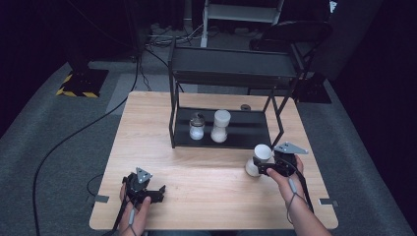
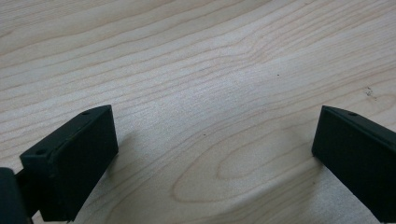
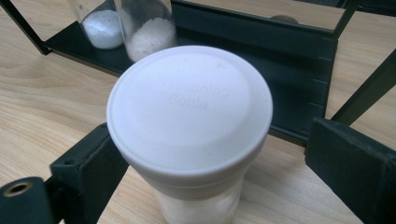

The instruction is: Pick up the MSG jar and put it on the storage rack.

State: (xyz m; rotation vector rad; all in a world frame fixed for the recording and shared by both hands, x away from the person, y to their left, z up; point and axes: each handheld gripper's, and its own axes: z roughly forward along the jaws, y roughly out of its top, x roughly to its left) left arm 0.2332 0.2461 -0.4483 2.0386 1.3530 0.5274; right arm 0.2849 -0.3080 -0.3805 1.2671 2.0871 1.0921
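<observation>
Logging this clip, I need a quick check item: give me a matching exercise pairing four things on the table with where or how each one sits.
Things:
1. left tool
2. right tool
3. tall white-capped jar
4. short jar

States:
A. on the rack's bottom shelf, right of its neighbour
B. jaws wide apart over bare table
C. around a white-lidded bottle standing in front of the rack
D. on the bottom shelf, left of its neighbour

Pairs: 1-B, 2-C, 3-A, 4-D

White-lidded jar (image 3: 189, 112) upright on table (image 1: 196, 177)

White-capped bottle (image 3: 189, 116), black rack (image 1: 231, 69), pale wood-grain table (image 1: 147, 142), black fingers (image 3: 355, 163).
</observation>
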